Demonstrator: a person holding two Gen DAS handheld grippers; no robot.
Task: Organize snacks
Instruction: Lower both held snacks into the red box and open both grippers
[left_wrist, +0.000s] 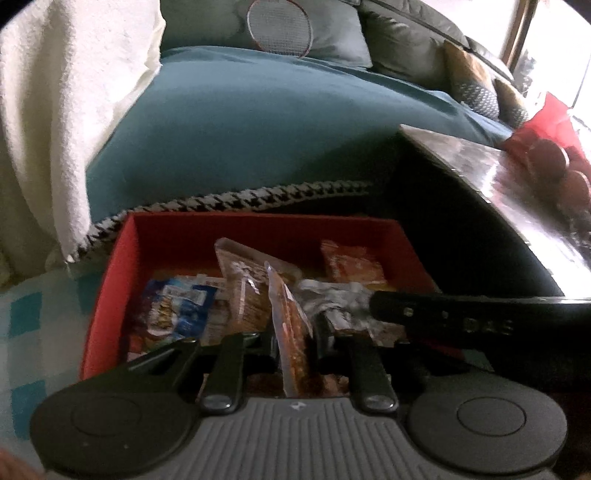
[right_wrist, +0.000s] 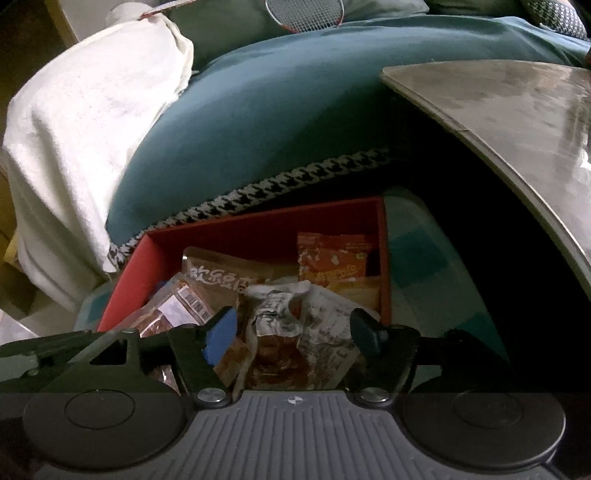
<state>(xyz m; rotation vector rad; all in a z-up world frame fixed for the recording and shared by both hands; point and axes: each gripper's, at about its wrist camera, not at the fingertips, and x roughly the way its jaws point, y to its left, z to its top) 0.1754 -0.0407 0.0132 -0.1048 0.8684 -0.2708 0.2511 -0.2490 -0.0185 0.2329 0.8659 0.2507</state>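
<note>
A red box (left_wrist: 110, 280) on the floor holds several snack packets: a blue one (left_wrist: 177, 310), a brown one (left_wrist: 243, 284), an orange one (left_wrist: 351, 266) and a silver one (left_wrist: 340, 299). My left gripper (left_wrist: 291, 343) is shut on a thin clear packet of brown snacks (left_wrist: 291, 325), held upright over the box's near side. The right gripper's arm (left_wrist: 461, 317) crosses in from the right. In the right wrist view the box (right_wrist: 266, 225) lies below my right gripper (right_wrist: 291, 332), which is open over a crumpled silver-white packet (right_wrist: 317, 325), with the orange packet (right_wrist: 332, 258) behind.
A teal-covered sofa (left_wrist: 258, 122) with a white blanket (left_wrist: 62, 110) and a houndstooth-edged throw (left_wrist: 258, 195) stands behind the box. A glossy table (left_wrist: 517, 177) overhangs at right with red packaging (left_wrist: 550, 147) on it. A badminton racket (left_wrist: 280, 26) lies on the sofa.
</note>
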